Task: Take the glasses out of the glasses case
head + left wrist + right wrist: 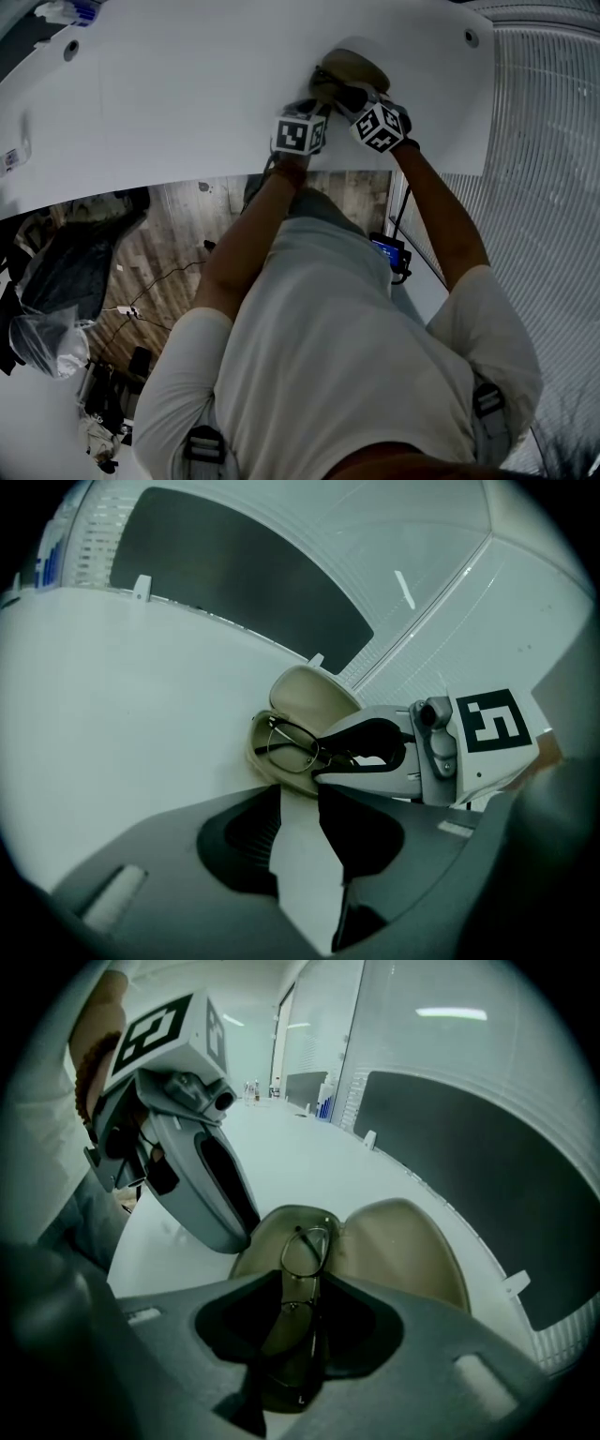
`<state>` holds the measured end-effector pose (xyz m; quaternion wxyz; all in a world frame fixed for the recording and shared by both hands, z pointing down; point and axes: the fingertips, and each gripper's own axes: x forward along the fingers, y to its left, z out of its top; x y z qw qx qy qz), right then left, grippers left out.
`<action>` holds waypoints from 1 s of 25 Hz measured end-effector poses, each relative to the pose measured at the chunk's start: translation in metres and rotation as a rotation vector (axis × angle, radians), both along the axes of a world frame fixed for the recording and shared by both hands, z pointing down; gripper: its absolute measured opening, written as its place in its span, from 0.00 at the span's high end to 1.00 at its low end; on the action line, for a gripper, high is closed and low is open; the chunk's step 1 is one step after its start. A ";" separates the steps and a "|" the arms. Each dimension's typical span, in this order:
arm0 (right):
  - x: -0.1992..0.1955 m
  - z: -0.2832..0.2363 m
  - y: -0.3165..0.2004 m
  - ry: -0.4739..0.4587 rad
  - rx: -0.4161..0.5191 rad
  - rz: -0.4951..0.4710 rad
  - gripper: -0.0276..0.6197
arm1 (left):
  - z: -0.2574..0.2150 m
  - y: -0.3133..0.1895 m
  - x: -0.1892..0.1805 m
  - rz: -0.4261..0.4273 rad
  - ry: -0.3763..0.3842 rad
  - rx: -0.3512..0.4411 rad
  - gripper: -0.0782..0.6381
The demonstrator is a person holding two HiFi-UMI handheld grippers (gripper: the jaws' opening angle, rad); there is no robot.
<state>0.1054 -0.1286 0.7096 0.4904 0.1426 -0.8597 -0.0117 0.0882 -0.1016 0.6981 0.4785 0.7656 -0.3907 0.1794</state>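
An open tan glasses case (pixel 361 64) lies on the white table (pixel 187 84), its lid (pixel 403 1251) folded back. Dark-rimmed glasses (pixel 291 745) rest in its lower half. My right gripper (pixel 300 1283) reaches steeply down into the case, jaws either side of the glasses (pixel 305 1252); tan lining shows beside the frame, so I read them as open. My left gripper (pixel 298 799) sits at the case's near rim (pixel 281 785), open, with white table showing between the jaws. The head view shows both grippers side by side at the case, left gripper (pixel 322 94) and right gripper (pixel 349 92).
The case sits near the table's far edge, beside a dark panel (pixel 234 574) and a ribbed wall (pixel 544 141). The table's near edge (pixel 187 178) curves in front of the person. Bags (pixel 56 281) and cables lie on the wooden floor at the left.
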 end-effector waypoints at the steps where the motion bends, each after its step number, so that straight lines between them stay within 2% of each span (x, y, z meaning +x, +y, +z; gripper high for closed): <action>1: -0.001 0.000 0.001 -0.003 -0.020 -0.001 0.77 | 0.000 0.000 0.000 0.000 0.001 0.001 0.71; 9: -0.006 -0.007 0.005 -0.020 -0.065 -0.010 0.85 | -0.001 0.001 -0.002 -0.004 0.004 -0.006 0.70; 17: -0.008 -0.016 0.010 -0.078 -0.105 0.034 0.91 | 0.000 0.000 0.000 0.005 -0.002 -0.005 0.71; 25: -0.002 -0.039 0.003 -0.139 -0.088 0.108 0.93 | 0.000 -0.001 -0.002 0.018 -0.010 -0.004 0.71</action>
